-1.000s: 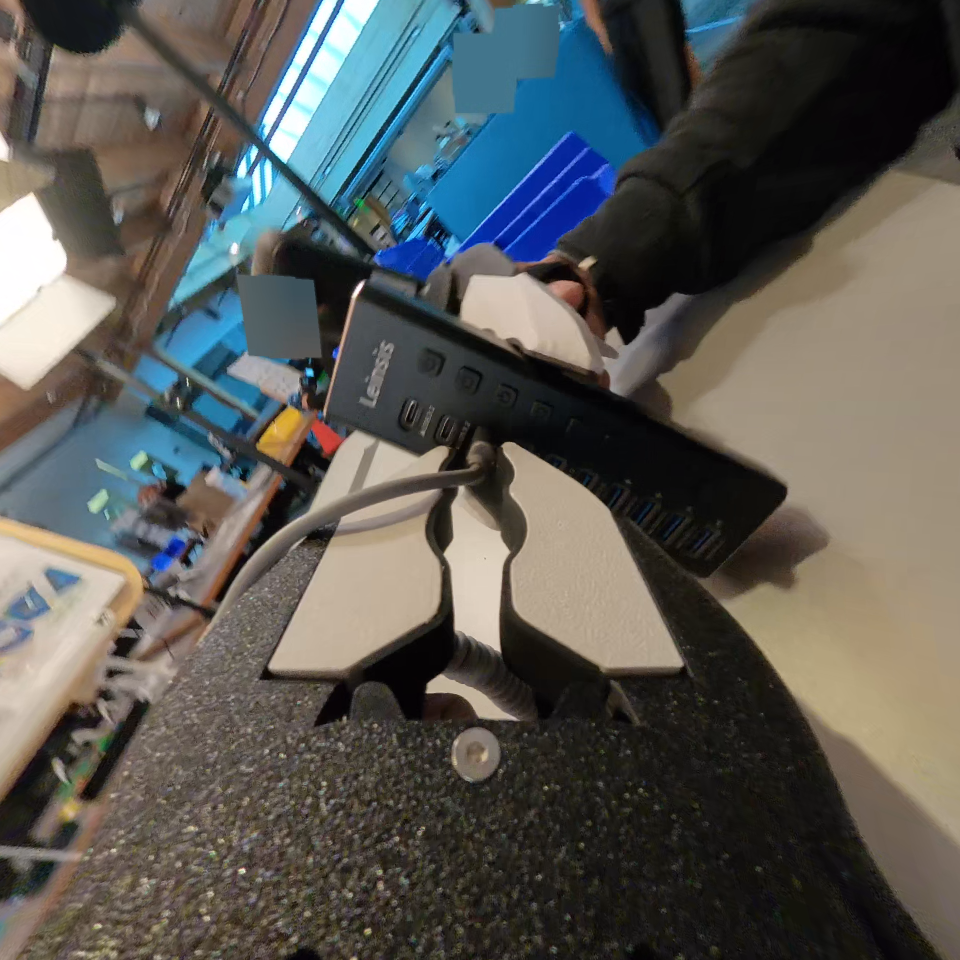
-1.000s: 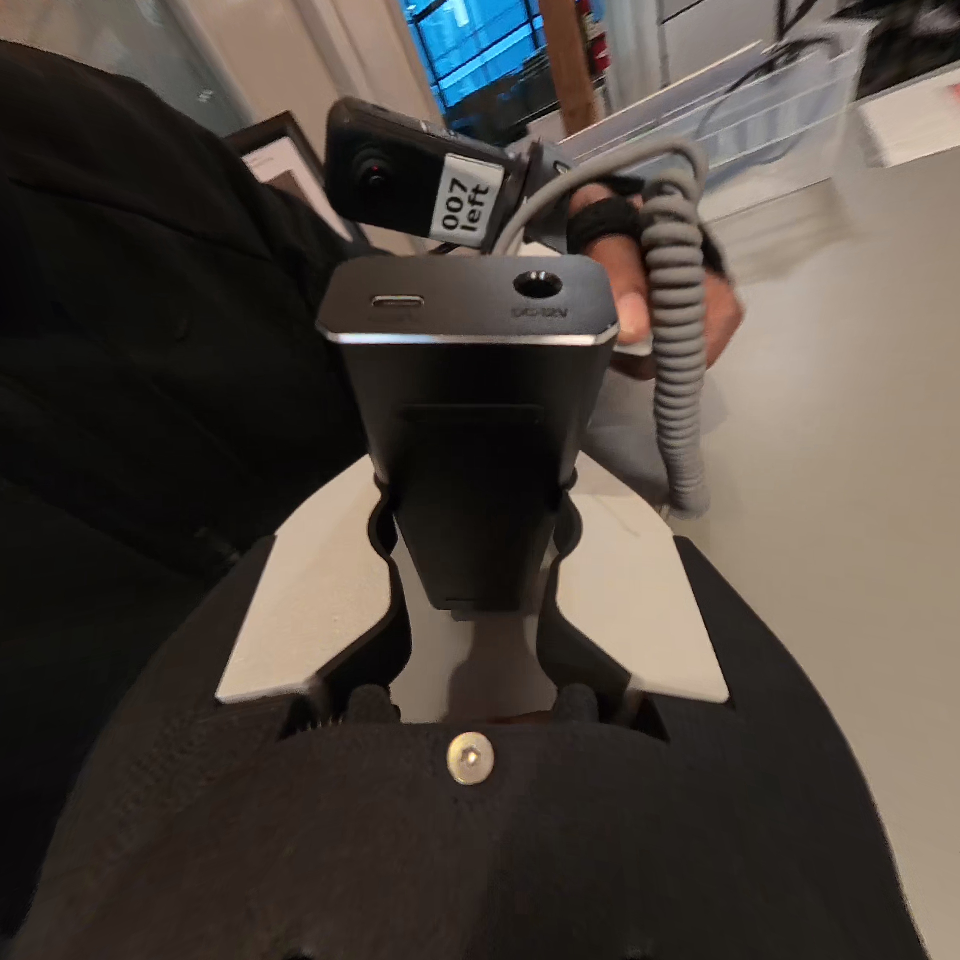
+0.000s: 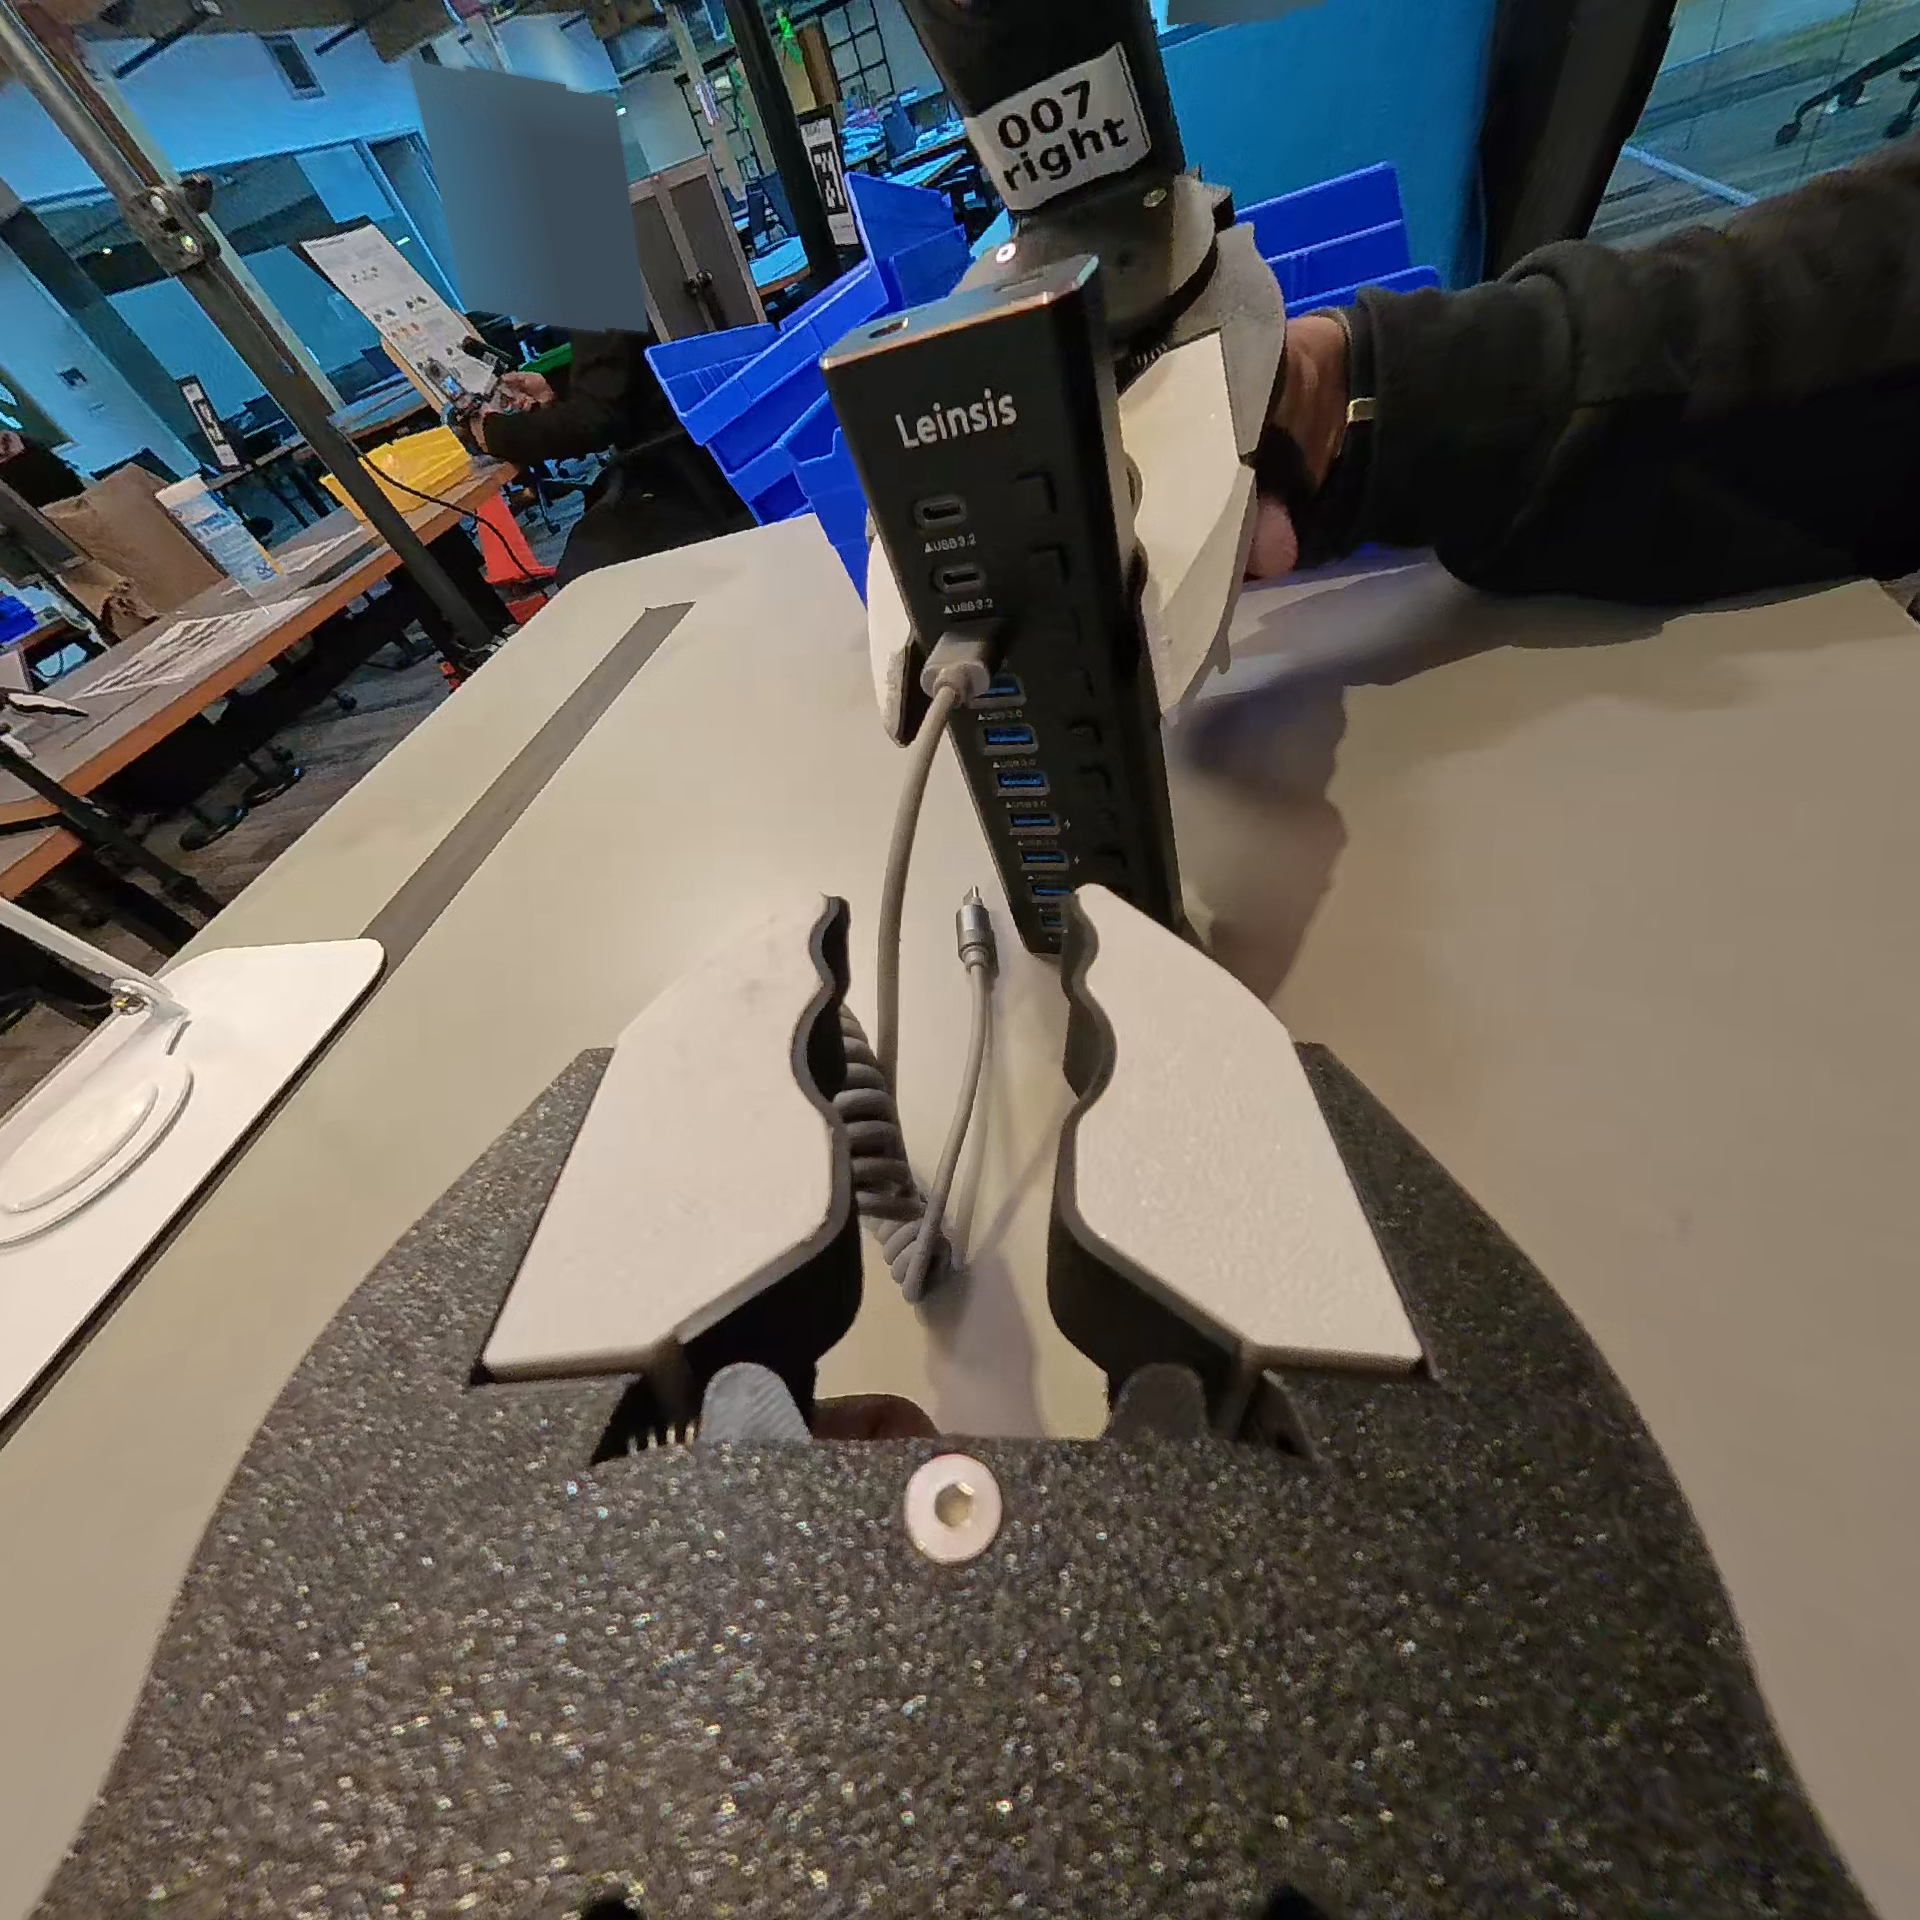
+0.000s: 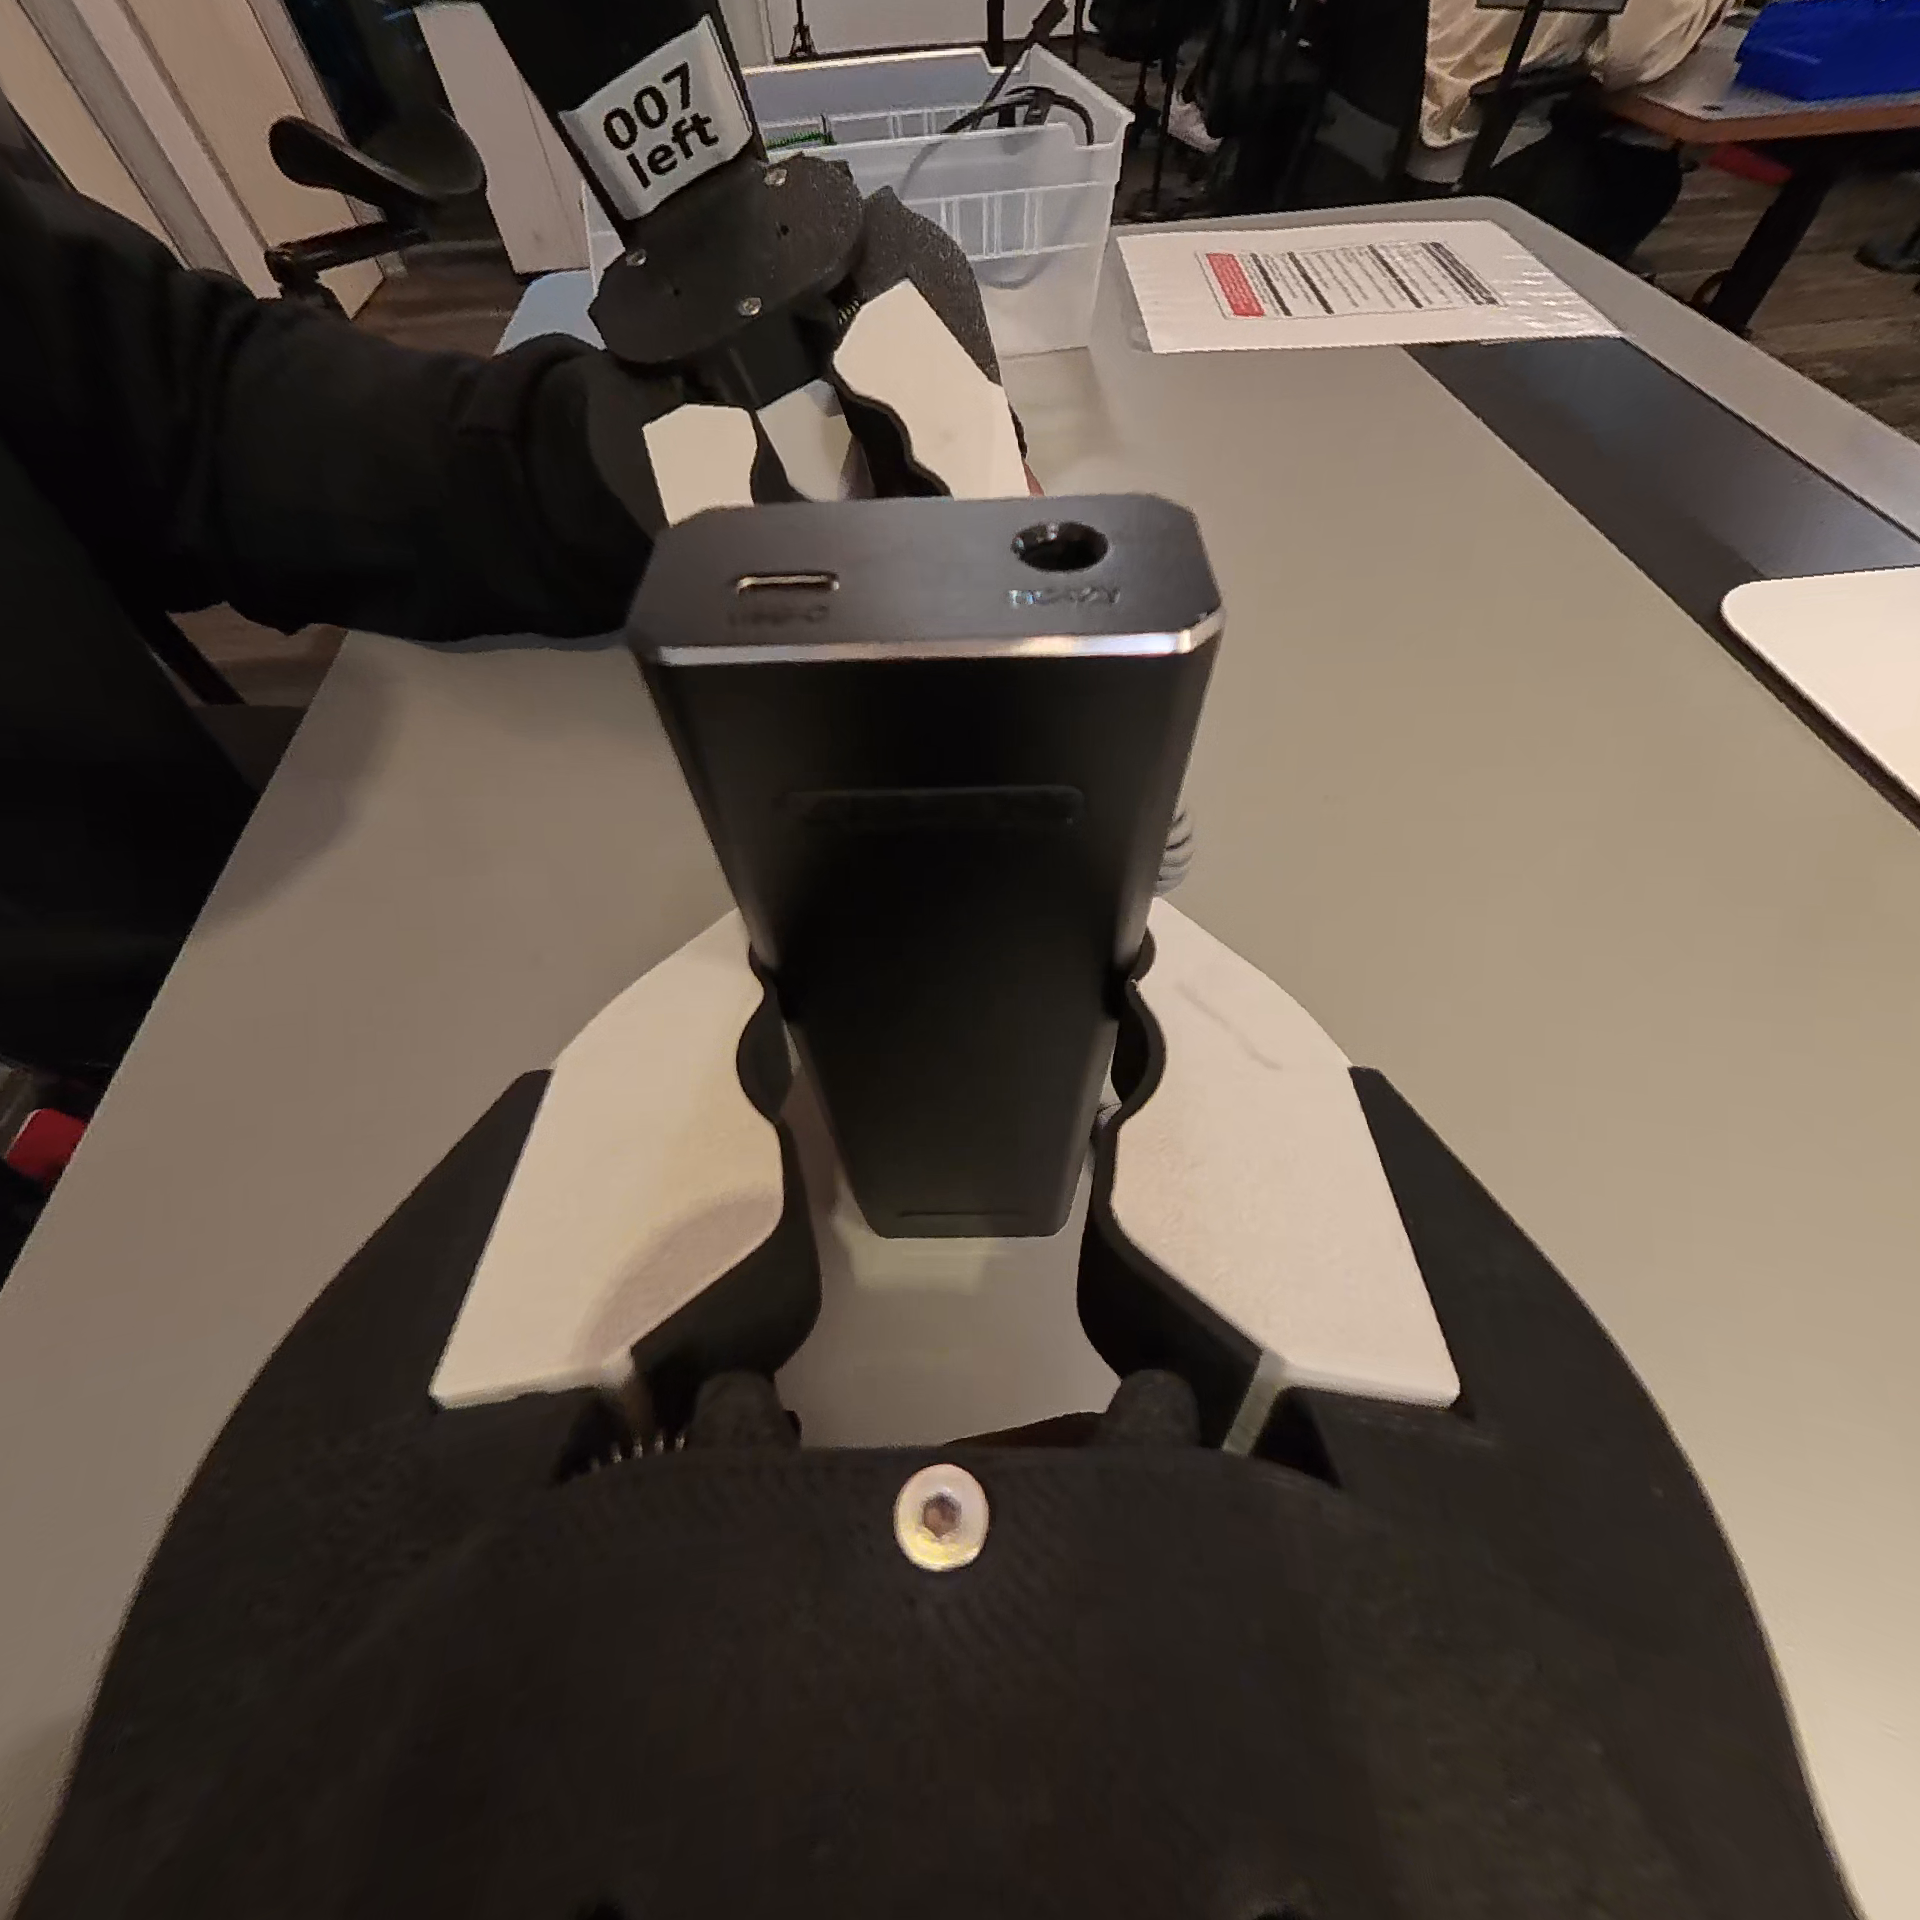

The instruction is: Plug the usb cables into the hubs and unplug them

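A long black USB hub (image 3: 1049,540) stands upright on end over the grey table (image 3: 1558,987). My right gripper (image 4: 951,966) is shut on the hub (image 4: 935,831) across its narrow sides; it also shows in the left wrist view (image 3: 1039,582). A grey USB cable (image 3: 899,831) is plugged into an upper port and hangs down to its coiled part (image 3: 883,1164). Its free metal plug (image 3: 975,925) lies on the table. My left gripper (image 3: 956,914) is open and empty, its fingers either side of the cable, just short of the hub; it also shows in the right wrist view (image 4: 831,416). The hub's lower end is hidden.
A white flat stand base (image 3: 208,1039) lies on the table's left. A dark strip (image 3: 520,769) runs along the table. Blue bins (image 3: 769,416) stand behind the hub. In the right wrist view there are a printed sheet (image 4: 1351,281) and a white crate (image 4: 987,177).
My left gripper was shut on the cable's plug at the hub; it has opened and drawn back, leaving the plug in the port. The hub has swung from tilted to upright.
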### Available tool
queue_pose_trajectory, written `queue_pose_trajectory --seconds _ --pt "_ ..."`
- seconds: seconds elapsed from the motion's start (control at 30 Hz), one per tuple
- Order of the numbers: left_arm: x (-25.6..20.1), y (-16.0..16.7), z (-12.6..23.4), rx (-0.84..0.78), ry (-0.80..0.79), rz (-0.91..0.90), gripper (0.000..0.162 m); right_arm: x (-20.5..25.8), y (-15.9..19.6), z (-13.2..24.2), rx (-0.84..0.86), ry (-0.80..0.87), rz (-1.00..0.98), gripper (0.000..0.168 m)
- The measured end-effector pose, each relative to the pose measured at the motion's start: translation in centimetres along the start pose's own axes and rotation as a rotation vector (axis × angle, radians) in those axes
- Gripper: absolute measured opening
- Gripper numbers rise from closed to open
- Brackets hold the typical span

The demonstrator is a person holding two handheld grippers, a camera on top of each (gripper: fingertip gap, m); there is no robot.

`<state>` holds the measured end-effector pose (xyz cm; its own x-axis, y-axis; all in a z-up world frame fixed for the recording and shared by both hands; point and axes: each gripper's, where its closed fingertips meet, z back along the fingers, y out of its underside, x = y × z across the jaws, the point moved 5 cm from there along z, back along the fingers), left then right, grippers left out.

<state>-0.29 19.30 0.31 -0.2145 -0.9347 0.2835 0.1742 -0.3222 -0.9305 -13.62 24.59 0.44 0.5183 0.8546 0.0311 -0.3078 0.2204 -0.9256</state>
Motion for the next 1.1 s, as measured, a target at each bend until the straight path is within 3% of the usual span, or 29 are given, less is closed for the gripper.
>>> queue_pose_trajectory --seconds 0.53,0.67,0.77,0.93,1.1 --pt "0.0 -0.5 0.8 -0.02 0.024 0.045 0.037 -0.1 -0.3 0.7 -0.084 0.058 -0.042 0.071" --pt "-1.2 -0.9 1.2 0.005 0.139 0.057 0.028 -0.1 0.4 1.1 -0.087 0.08 -0.075 0.072" --pt "-2.5 -0.5 0.0 0.061 0.256 0.198 0.028 -0.1 1.3 0.8 -0.066 0.098 -0.104 0.071" --pt "-2.4 1.1 -4.3 0.255 0.138 0.387 0.028 -0.3 1.3 0.7 -0.086 0.099 -0.123 0.07" --pt "-0.8 2.6 -6.8 0.394 -0.006 0.365 0.028 0.0 0.8 0.7 -0.111 0.079 -0.12 0.06"
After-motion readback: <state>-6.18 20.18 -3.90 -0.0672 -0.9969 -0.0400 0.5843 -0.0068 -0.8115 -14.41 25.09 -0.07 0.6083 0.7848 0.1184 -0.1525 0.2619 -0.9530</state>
